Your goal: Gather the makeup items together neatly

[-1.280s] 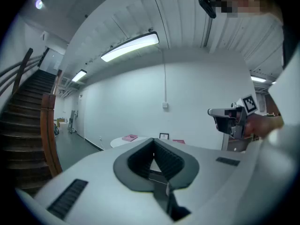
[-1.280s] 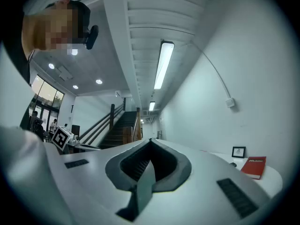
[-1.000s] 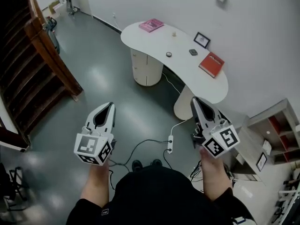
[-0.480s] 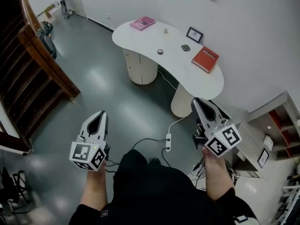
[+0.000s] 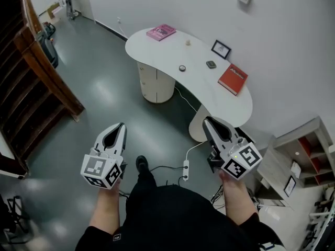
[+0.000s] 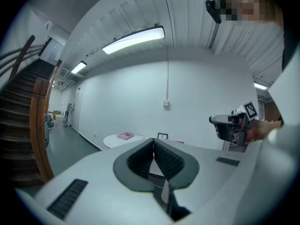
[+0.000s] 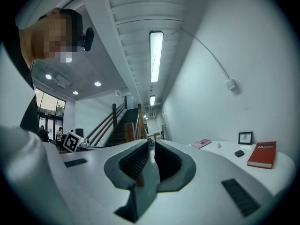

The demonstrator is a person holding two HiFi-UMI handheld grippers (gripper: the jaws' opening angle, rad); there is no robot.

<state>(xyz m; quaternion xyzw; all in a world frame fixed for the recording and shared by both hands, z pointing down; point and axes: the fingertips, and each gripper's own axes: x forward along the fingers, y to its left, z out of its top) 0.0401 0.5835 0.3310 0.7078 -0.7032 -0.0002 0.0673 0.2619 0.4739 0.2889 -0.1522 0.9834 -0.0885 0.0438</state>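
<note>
1. While the makeup items, a round pot point(image 5: 182, 68), a dark compact point(image 5: 211, 64) and a pale bottle point(image 5: 188, 42), lie scattered mid-surface point(image 5: 157, 48), the left tool point(image 5: 120, 127) and right tool point(image 5: 208, 122) hang well short of them, jaws closed and empty. Judgement: step closer and open one tool before reaching.
2. Head view shows all three items. Right gripper view shows the dark compact near the red book point(image 7: 261, 154), but I cannot make out the round pot there.

White curved table point(image 5: 201, 88) against wall, on grey floor point(image 5: 104, 93). Pink book point(image 5: 160, 32) at far end, red book point(image 5: 232, 79) toward near end. Small picture frame point(image 5: 221, 49) between them (upright, on wall side). White power strip point(image 5: 185, 170) on floor near table base. Wooden staircase point(image 5: 36, 82) at left. Shelf unit point(image 5: 301, 153) at right.
</note>
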